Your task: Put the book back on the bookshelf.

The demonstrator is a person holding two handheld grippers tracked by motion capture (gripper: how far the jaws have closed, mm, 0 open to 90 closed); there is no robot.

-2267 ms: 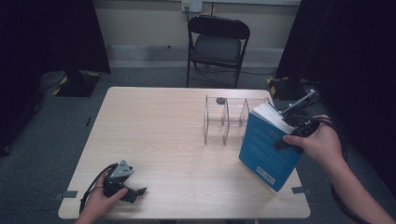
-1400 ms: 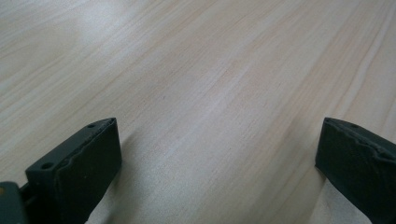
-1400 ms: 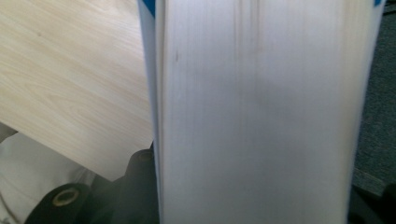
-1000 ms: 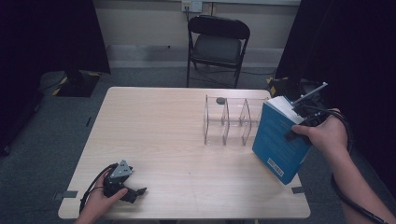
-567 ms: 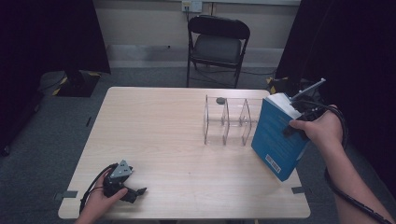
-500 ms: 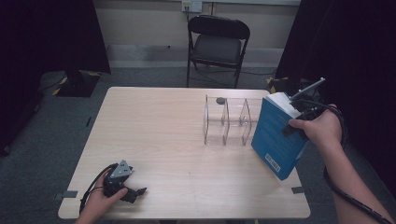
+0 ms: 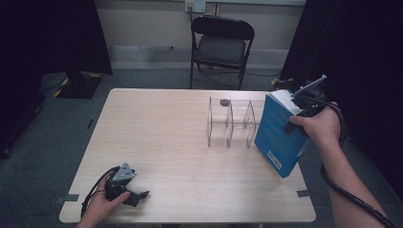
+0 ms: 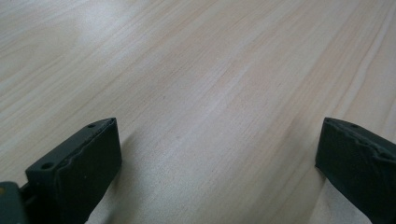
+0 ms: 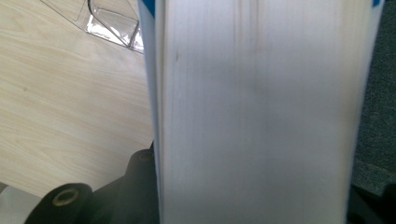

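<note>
1. Your left gripper (image 7: 135,195) rests on the table (image 7: 166,142) near you, jaws spread wide, nothing between them.
2. Your right gripper (image 7: 295,118) clamps the thick blue book (image 7: 278,135), tilted at the table's right edge.
3. Beyond, the clear rack (image 7: 230,123): swing carelessly and the book's corner knocks it aside.

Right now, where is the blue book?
In the high view the blue book is held tilted in the right gripper at the table's right edge, beside the clear divider rack.
</note>
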